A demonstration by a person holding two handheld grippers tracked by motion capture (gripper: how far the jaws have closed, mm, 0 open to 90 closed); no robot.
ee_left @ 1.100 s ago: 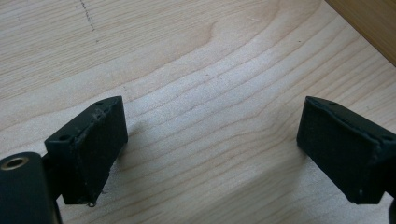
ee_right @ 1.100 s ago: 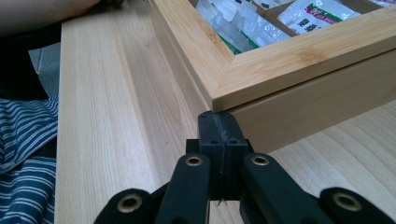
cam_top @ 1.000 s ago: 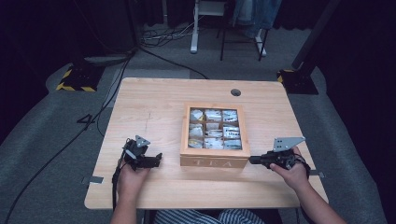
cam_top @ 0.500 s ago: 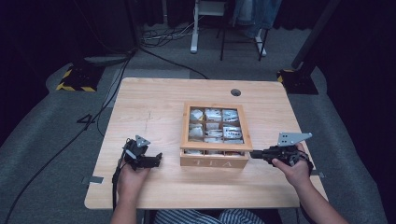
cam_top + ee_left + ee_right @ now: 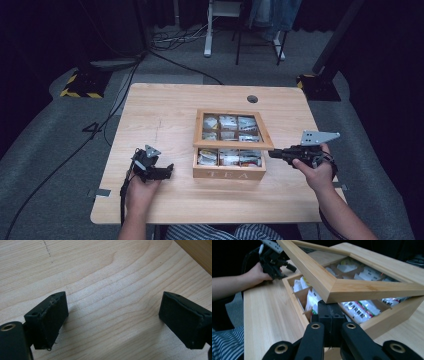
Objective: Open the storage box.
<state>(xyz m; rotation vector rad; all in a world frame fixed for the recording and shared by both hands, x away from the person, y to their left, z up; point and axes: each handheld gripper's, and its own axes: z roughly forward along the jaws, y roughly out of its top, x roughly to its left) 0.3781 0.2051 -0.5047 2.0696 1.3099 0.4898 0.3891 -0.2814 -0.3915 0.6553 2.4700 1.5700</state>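
A: Tea box (image 5: 229,172) is sitting mid-table; its lid (image 5: 233,145) is lifting off the front wall, closed a second ago.

B: Right gripper (image 5: 271,153), jaws pressed together under the lid corner, is raising it. Left gripper (image 5: 169,170) is resting spread, empty.

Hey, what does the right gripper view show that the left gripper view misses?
Right gripper view: the tea box with its glass lid propped up on the shut right tool, tea bags underneath, and the left tool in a hand. Left gripper view: that left tool's open jaws over bare wood. Both: the wooden table.
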